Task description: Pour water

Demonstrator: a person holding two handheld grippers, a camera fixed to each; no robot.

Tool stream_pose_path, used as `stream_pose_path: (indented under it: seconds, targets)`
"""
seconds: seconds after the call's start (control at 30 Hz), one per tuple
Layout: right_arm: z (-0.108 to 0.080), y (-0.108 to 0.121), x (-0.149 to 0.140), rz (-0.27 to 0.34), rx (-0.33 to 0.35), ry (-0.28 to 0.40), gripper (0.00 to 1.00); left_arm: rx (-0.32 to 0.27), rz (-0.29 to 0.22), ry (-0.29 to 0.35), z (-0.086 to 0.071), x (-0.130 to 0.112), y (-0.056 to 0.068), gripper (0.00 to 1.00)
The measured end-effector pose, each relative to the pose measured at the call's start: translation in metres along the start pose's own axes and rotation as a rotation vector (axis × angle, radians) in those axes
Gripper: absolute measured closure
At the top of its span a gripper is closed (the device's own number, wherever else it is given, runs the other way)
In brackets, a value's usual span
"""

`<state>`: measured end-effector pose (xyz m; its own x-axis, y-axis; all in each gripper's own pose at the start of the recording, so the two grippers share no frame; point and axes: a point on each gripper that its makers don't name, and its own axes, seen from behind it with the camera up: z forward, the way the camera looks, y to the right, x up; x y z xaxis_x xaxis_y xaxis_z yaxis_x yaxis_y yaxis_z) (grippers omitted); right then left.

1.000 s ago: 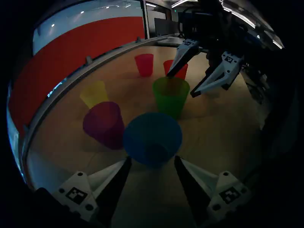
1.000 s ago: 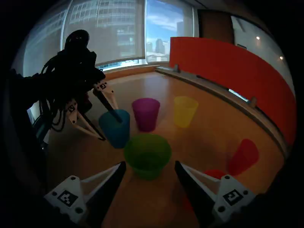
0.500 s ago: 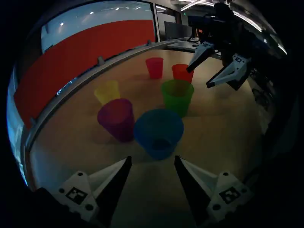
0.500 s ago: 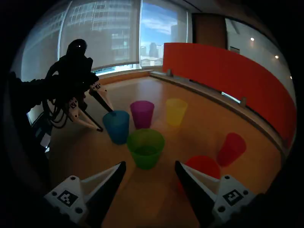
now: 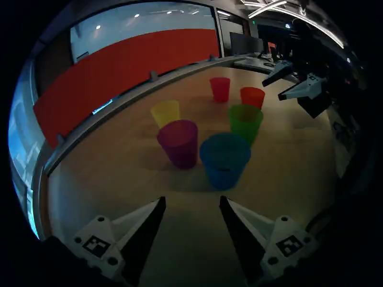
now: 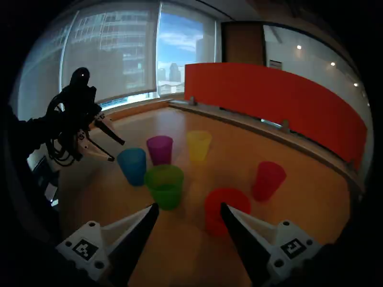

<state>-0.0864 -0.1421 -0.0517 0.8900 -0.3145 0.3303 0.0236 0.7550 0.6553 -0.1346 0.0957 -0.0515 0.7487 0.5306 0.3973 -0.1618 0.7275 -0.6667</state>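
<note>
Looking along the left gripper (image 5: pixel 191 200), fingers spread and empty, the blue cup (image 5: pixel 225 160) stands upright on the worktop (image 5: pixel 119 182) ahead, slightly right. Along the right gripper (image 6: pixel 188 206), fingers likewise apart and empty, the green cup (image 6: pixel 165 185) stands ahead-left, a red cup (image 6: pixel 216 198) nearer, right.

Left gripper view: on the wooden tabletop (image 5: pixel 110 162) a blue plastic cup (image 5: pixel 224 160) stands nearest, purple plastic cup (image 5: pixel 178 143) just left, yellow plastic cup (image 5: pixel 165 113) behind that, green plastic cup (image 5: pixel 245 123) behind the blue, red plastic cup (image 5: pixel 220 89) and orange-red plastic cup (image 5: pixel 252 97) farthest.
</note>
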Motion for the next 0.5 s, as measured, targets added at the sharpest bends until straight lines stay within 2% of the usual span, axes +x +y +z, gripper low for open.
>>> stream_pose_path:
  seconds: [0.2,0.5]
  targets:
    - [-0.016,0.026,0.003,0.034,-0.114,0.033,0.01,0.117,-0.075,0.057,-0.017,0.005,-0.028,0.17]
    - [-0.037,0.064,0.006,0.067,-0.308,0.111,0.01,0.267,-0.163,0.151,-0.031,0.007,-0.055,0.17]
